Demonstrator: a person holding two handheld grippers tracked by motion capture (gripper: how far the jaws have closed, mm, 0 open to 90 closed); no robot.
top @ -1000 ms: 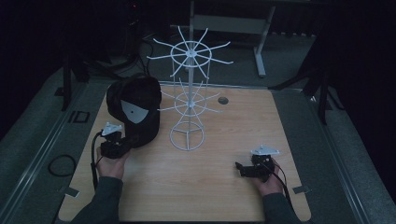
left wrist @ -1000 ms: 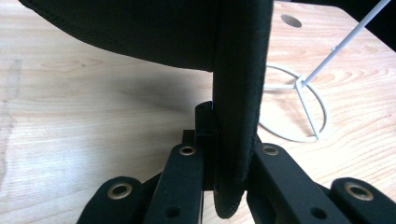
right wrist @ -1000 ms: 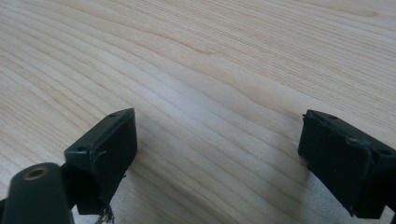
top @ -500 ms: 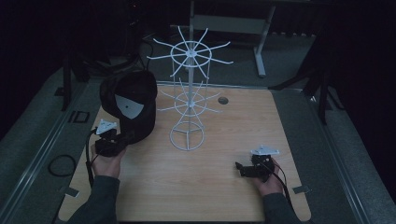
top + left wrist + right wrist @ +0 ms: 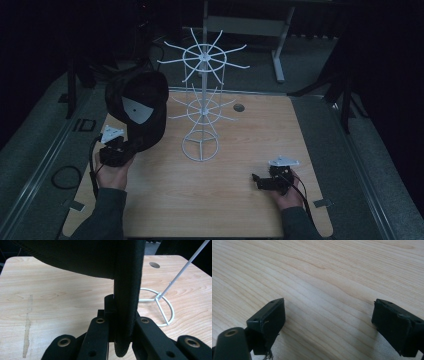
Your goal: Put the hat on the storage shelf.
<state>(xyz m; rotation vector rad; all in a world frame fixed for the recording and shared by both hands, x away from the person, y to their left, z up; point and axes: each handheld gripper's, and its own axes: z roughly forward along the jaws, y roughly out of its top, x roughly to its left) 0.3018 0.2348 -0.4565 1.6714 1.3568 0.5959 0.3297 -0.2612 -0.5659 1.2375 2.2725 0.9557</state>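
A black cap (image 5: 137, 107) is held raised above the left side of the wooden desk (image 5: 230, 200), its brim pinched between the pressed jaws of the left hand-held gripper (image 5: 116, 150). In the left gripper view the brim (image 5: 126, 302) is seen edge-on, clamped between the two black jaws. The left hand (image 5: 111, 172) is angled up and forward, the forearm entering from the bottom edge. A white wire rack (image 5: 202, 107) is seen just beside the cap, at the desk's middle. The right hand-held gripper (image 5: 265, 181) is rested low near the desk's right front, its jaws spread wide over bare wood (image 5: 332, 285).
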